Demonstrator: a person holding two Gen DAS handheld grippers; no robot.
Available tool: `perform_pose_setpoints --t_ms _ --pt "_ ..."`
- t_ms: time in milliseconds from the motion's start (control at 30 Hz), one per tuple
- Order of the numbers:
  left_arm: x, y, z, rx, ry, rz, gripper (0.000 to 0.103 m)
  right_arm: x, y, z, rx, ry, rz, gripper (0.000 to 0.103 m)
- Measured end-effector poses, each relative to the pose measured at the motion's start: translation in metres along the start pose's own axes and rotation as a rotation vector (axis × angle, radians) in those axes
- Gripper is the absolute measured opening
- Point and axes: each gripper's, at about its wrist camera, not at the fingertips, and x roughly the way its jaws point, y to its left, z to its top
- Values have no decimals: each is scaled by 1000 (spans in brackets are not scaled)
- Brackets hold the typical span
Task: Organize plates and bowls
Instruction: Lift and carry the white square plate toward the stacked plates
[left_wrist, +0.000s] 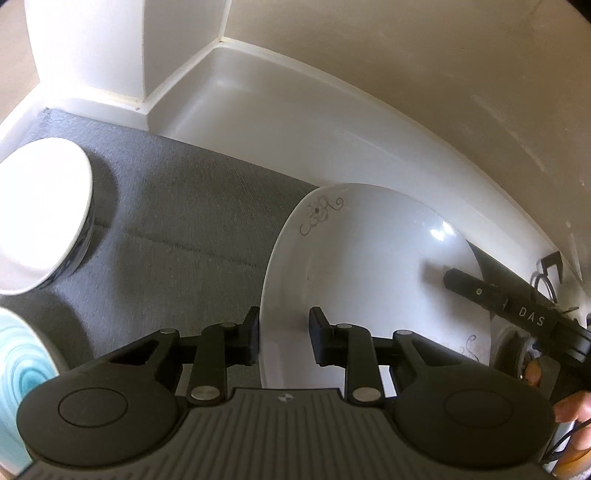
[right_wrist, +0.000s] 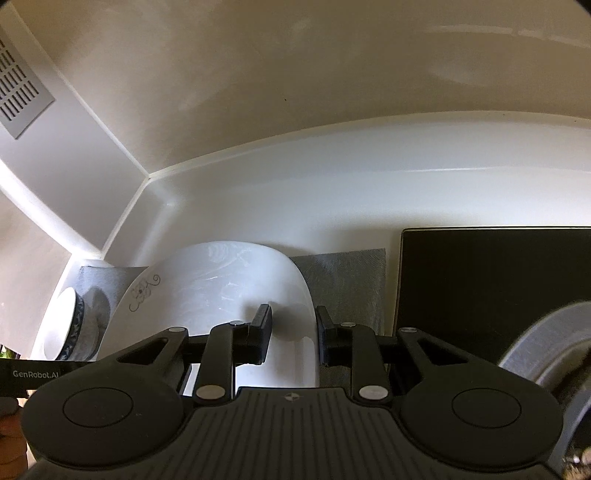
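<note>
both grippers hold the same white plate (left_wrist: 369, 266) with a small flower drawing on its rim. the left gripper (left_wrist: 284, 338) is clenched on the plate's left edge, and the right gripper (right_wrist: 293, 338) is clenched on its right edge. the plate is above the grey mat (left_wrist: 184, 221), near the white wall. a white bowl with blue pattern (right_wrist: 72, 328) stands on the mat, far left of the plate.

I count one white plate (left_wrist: 369, 266) with small flower drawings on its rim. There are two bowls: a white bowl (left_wrist: 40, 214) with a dark blue band outside, and a bowl with turquoise swirls (left_wrist: 18, 387). One grey mat (left_wrist: 177, 206) lies under them, and one black board (right_wrist: 491, 284) stands apart.
</note>
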Motion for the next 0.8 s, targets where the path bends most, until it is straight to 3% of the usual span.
perform_pose_setpoints --t_ms 800 --pt "-4 23 -56 60 22 -15 30 -81 28 -88 0 -4 -30 27"
